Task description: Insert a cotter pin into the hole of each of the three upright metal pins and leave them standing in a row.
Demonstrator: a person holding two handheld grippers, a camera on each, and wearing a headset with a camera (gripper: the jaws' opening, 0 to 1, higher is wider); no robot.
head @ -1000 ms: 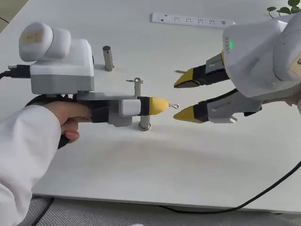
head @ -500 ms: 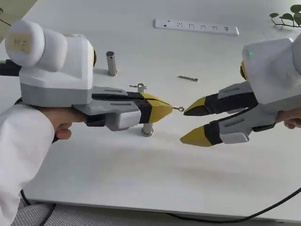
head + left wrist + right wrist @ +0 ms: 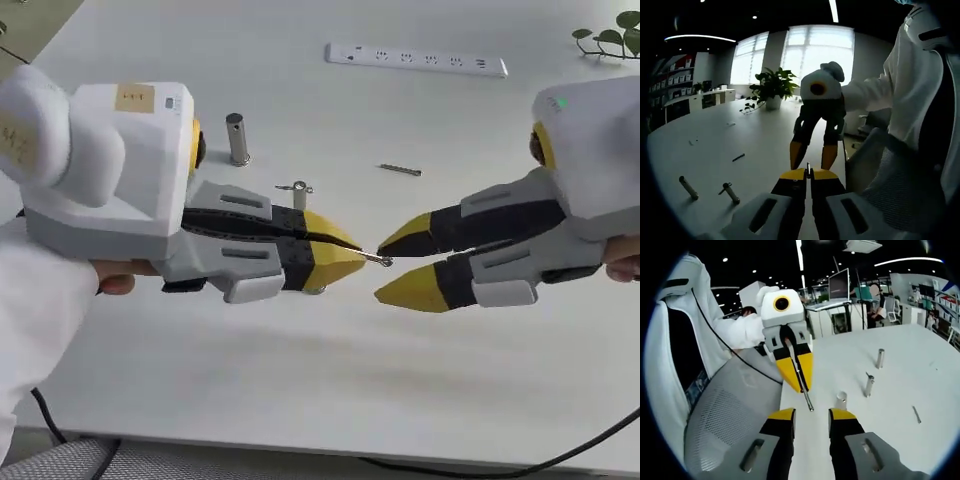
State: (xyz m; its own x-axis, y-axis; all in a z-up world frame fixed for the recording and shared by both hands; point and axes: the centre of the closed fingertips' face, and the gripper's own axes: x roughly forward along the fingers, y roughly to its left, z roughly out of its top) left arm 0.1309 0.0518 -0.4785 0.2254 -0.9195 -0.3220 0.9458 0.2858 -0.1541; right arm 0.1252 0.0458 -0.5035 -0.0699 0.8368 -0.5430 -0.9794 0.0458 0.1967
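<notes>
My left gripper (image 3: 360,256) is shut on a thin cotter pin (image 3: 378,259), which sticks out of its yellow tips toward the right. My right gripper (image 3: 380,272) faces it, open, and the pin's free end (image 3: 810,405) lies at the mouth of its jaws. One bare upright metal pin (image 3: 237,137) stands at the back. A second upright pin (image 3: 298,190) carries a cotter pin through its top. The third upright pin (image 3: 841,400) is mostly hidden behind my left gripper in the head view. A loose cotter pin (image 3: 400,169) lies on the white table (image 3: 330,370).
A white power strip (image 3: 415,58) lies along the table's far side, with plant leaves (image 3: 608,38) at the far right corner. A black cable (image 3: 560,440) runs over the front right edge. A mesh chair (image 3: 735,410) stands behind the left gripper.
The two grippers have closed in on each other above the table. The right gripper's open jaws now sit at the end of the cotter pin held by the left gripper.
</notes>
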